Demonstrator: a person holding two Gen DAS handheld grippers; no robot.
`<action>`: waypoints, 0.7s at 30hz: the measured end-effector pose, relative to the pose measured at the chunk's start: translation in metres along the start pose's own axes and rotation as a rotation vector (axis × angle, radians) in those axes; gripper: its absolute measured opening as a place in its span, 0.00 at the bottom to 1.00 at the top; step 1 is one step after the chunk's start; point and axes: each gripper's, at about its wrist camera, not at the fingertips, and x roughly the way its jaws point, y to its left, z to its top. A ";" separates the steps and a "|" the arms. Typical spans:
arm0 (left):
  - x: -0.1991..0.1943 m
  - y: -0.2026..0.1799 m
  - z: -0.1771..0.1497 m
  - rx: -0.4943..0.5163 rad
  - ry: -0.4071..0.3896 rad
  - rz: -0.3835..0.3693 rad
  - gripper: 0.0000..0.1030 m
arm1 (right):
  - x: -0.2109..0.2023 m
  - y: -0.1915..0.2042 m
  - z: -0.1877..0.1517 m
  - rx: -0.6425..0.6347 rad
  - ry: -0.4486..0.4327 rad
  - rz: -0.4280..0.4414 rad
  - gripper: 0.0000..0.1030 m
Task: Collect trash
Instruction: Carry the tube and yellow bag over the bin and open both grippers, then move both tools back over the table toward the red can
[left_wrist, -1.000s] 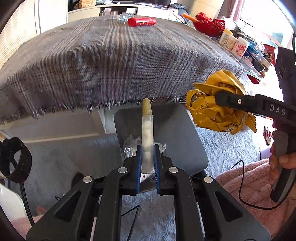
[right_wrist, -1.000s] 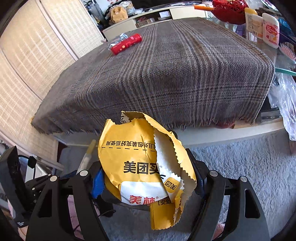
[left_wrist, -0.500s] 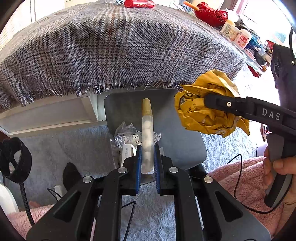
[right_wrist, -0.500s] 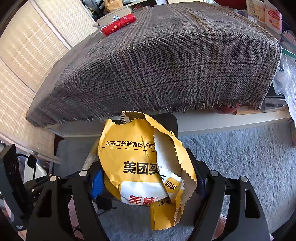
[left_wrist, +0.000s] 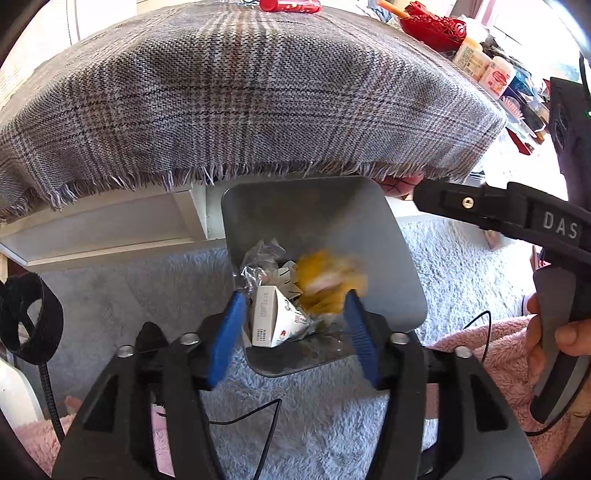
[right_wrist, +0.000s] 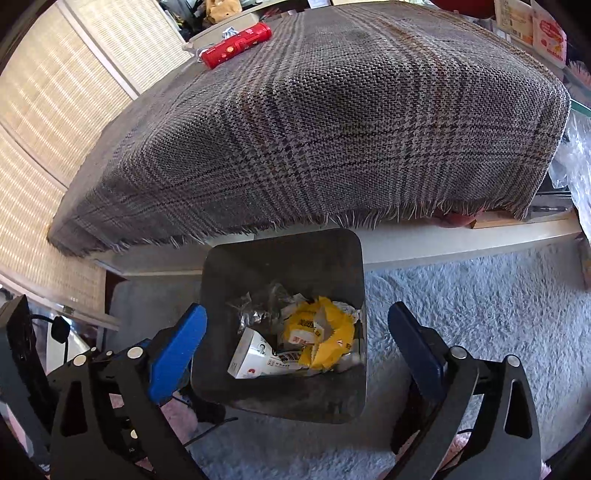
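Observation:
A grey bin (left_wrist: 321, 221) stands on the rug under the table edge. In it lie a white carton (left_wrist: 269, 317), crinkled clear plastic (left_wrist: 258, 258) and a yellow paper bag (left_wrist: 328, 277), blurred as it drops. My left gripper (left_wrist: 293, 295) hangs over the bin, its jaws opening with nothing between them. In the right wrist view my right gripper (right_wrist: 297, 312) is also above the bin (right_wrist: 280, 254), its jaws opening wide and holding nothing. The yellow bag (right_wrist: 321, 332) rests beside the carton (right_wrist: 255, 354). I cannot pick out the pale tube.
A plaid cloth (left_wrist: 240, 92) covers the low table, with a red object (right_wrist: 236, 46) at its far side. A red basket (left_wrist: 436, 26) and bottles (left_wrist: 484, 66) stand at the back right. Shaggy blue-grey rug (right_wrist: 461, 295) surrounds the bin. A person's hand (left_wrist: 561, 332) grips the right handle.
The left jaws have opened and the pale tube is gone from them. The right jaws have spread and the yellow bag has fallen into the bin.

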 end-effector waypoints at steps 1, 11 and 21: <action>0.000 0.001 -0.001 0.000 -0.003 0.011 0.62 | 0.000 -0.001 0.000 0.004 0.003 -0.004 0.97; -0.010 0.008 0.007 -0.006 -0.047 0.055 0.92 | -0.006 -0.008 0.002 0.040 -0.005 0.019 0.97; -0.034 0.030 0.022 -0.135 -0.105 -0.004 0.92 | -0.037 -0.017 0.016 0.126 -0.077 0.130 0.97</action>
